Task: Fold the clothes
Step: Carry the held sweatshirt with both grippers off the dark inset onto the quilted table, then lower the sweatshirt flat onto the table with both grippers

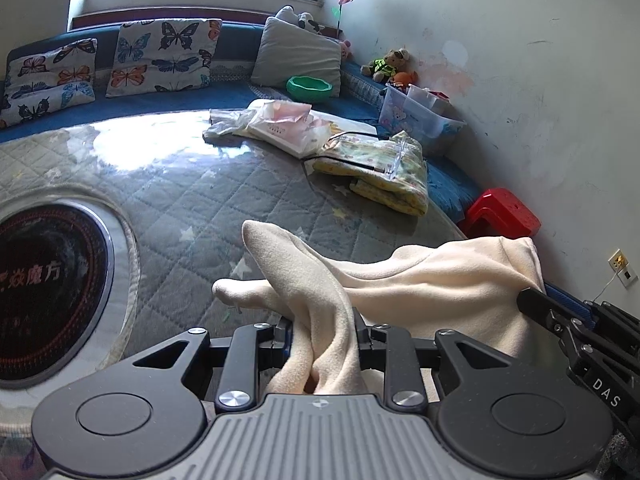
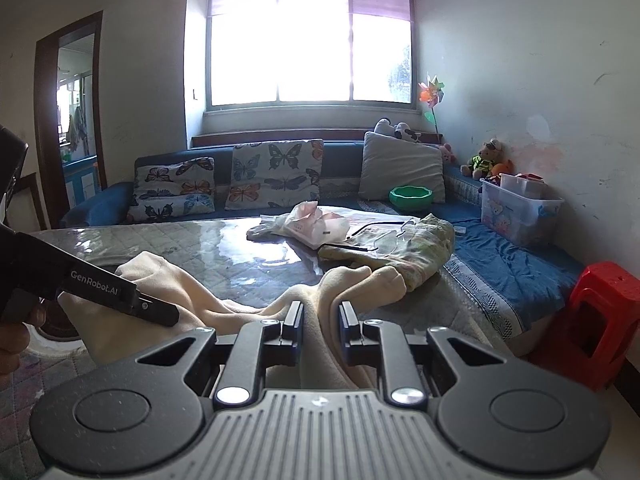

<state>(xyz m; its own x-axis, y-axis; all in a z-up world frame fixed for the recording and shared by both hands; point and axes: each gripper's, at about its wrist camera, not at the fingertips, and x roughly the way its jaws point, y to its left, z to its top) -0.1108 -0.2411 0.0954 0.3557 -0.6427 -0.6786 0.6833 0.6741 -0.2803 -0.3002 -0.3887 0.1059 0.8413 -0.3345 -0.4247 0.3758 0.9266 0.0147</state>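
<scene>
I have the cream fleece garment (image 1: 420, 280) strung between my two tools, low over the quilted worktop (image 1: 192, 200), which I take to be the way to spread it and find its edges before any fold goes in. My left tool (image 1: 322, 344) is pinching a thick bunched fold that runs up through its jaws, with a loose flap standing ahead of it; the jaws stand partly apart only because the bundled cloth fills them. My right tool (image 2: 320, 332) is likewise pinching a narrower rope of the same fleece, its pads (image 2: 294, 320) pressed on the cloth from either side. Holding two separate parts should let me pull the garment taut and lay it flat, though it is still crumpled and I judge no fold has been made yet. The far end of the worktop is crowded with a plastic-wrapped packet (image 1: 280, 124) and a folded yellow floral cloth (image 1: 384, 164), so I would keep the fleece on the near, bare stretch. On the side of my left tool, seen from the right wrist, I can read "GenRobot.AI"; on the right tool's body, from the left wrist, the letters "DAS". The round dark hotplate (image 1: 44, 292) set in the worktop carries Chinese characters, the last two looking like 魔方; the rest I cannot make out.
</scene>
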